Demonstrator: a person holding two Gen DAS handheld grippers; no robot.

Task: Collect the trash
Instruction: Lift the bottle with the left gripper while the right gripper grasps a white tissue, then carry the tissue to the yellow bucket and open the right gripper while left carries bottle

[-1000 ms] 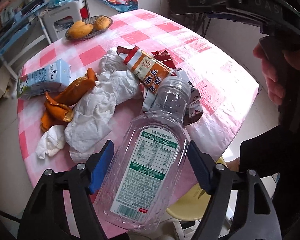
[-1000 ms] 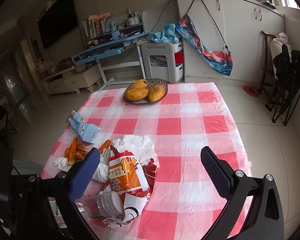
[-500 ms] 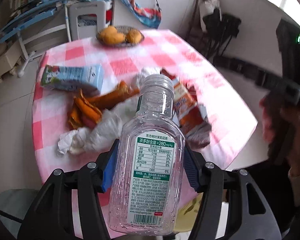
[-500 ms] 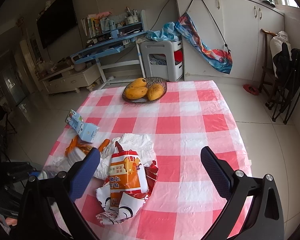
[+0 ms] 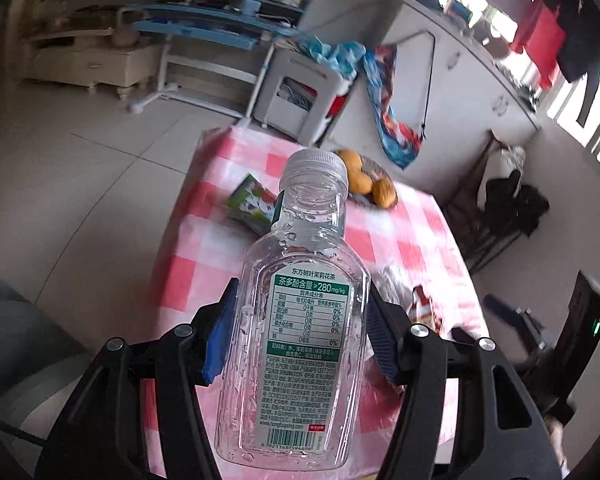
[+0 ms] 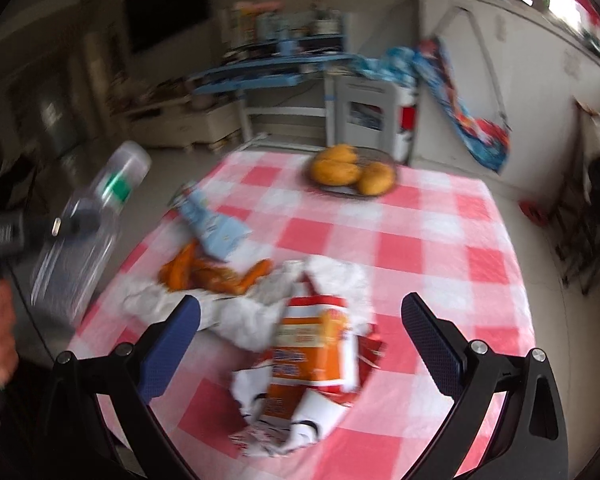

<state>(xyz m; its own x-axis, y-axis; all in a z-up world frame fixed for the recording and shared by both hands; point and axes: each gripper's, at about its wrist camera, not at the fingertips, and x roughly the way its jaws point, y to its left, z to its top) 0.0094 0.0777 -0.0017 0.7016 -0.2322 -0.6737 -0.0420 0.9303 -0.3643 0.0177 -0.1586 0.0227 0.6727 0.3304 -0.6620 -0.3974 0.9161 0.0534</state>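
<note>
Since a second ago: bottle point(image 5: 300, 344) lifted off the checked table point(image 5: 204, 280), left gripper point(image 5: 298, 340) jaws closing meanwhile, now clamped on its sides. Right gripper point(image 6: 300, 340) hovers over the orange snack wrapper point(image 6: 316, 352), jaws wide apart, empty. Remaining on the table: wrapper, tissues point(image 6: 252, 312), orange peels point(image 6: 204, 276), milk carton point(image 6: 216, 228). No bin visible. Judgement: early stage, one item collected.
</note>
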